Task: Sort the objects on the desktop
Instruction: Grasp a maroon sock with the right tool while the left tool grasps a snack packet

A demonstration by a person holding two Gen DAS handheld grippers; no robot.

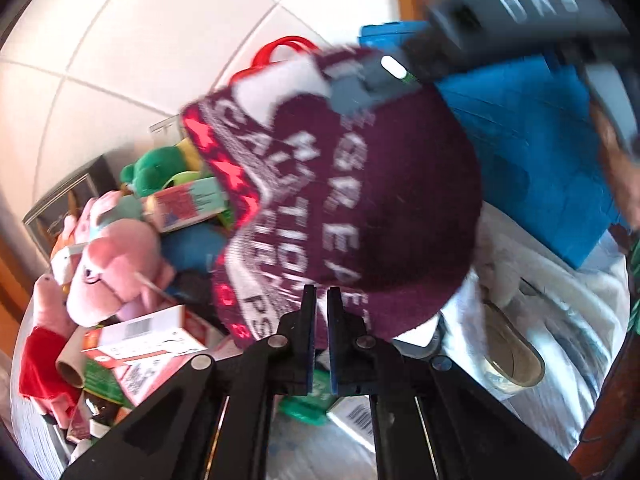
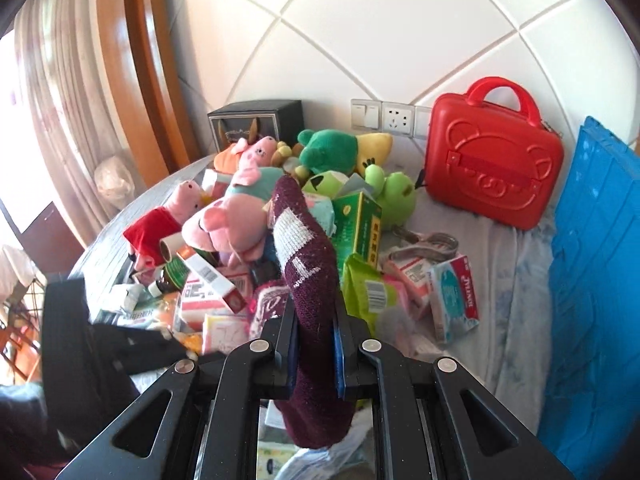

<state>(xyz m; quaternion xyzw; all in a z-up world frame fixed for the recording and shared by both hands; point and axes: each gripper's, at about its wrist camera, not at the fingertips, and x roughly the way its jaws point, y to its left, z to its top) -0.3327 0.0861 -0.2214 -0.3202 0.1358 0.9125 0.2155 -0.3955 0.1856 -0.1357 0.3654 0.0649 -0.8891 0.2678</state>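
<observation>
A maroon knitted hat (image 1: 360, 200) with white lettering and red pattern hangs stretched between both grippers, above the cluttered table. My left gripper (image 1: 321, 300) is shut on the hat's lower edge. My right gripper (image 2: 314, 320) is shut on another part of the same hat (image 2: 308, 272), which runs through its jaws. The right gripper also shows blurred at the top right of the left wrist view (image 1: 360, 88). The left gripper shows at the lower left of the right wrist view (image 2: 120, 344).
Plush toys, a pink pig (image 2: 232, 224) and green frogs (image 2: 332, 152), lie piled with medicine boxes (image 2: 360, 224). A red case (image 2: 496, 160) stands against the tiled wall. A blue crate (image 2: 596, 280) stands at the right. A tape roll (image 1: 512, 356) lies on the white cloth.
</observation>
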